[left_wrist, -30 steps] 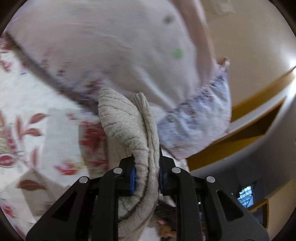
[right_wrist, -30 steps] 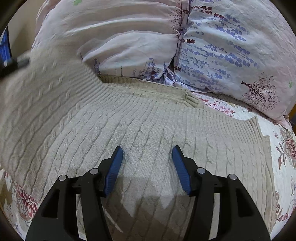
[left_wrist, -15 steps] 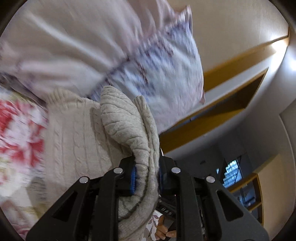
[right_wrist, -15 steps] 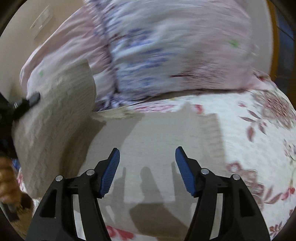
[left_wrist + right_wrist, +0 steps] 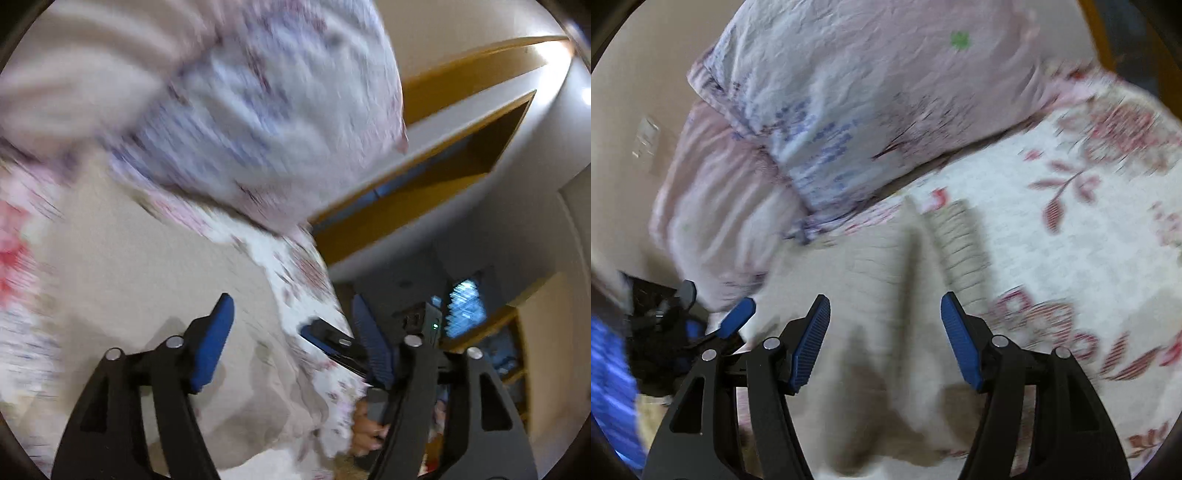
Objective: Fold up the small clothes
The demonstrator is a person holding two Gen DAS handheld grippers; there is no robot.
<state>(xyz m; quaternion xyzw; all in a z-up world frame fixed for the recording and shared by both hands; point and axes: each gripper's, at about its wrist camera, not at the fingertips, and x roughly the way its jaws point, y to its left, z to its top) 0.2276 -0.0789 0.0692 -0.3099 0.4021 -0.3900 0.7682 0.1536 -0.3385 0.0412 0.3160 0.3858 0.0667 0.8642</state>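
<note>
sweater (image 5: pixel 886 317) newly dropped; ribbed hem right-view only

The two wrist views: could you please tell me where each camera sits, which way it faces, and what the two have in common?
Left wrist: on the left gripper, looking along its open jaws, which have just been opening, over the beige knit sweater on the floral bedspread toward a pillow; a hand and the right gripper show.
Right wrist: on the right gripper, jaws open, facing the sweater, bedspread and pillow; the left gripper shows.
Shared: sweater, bedspread, pillow, each other's gripper.
</note>
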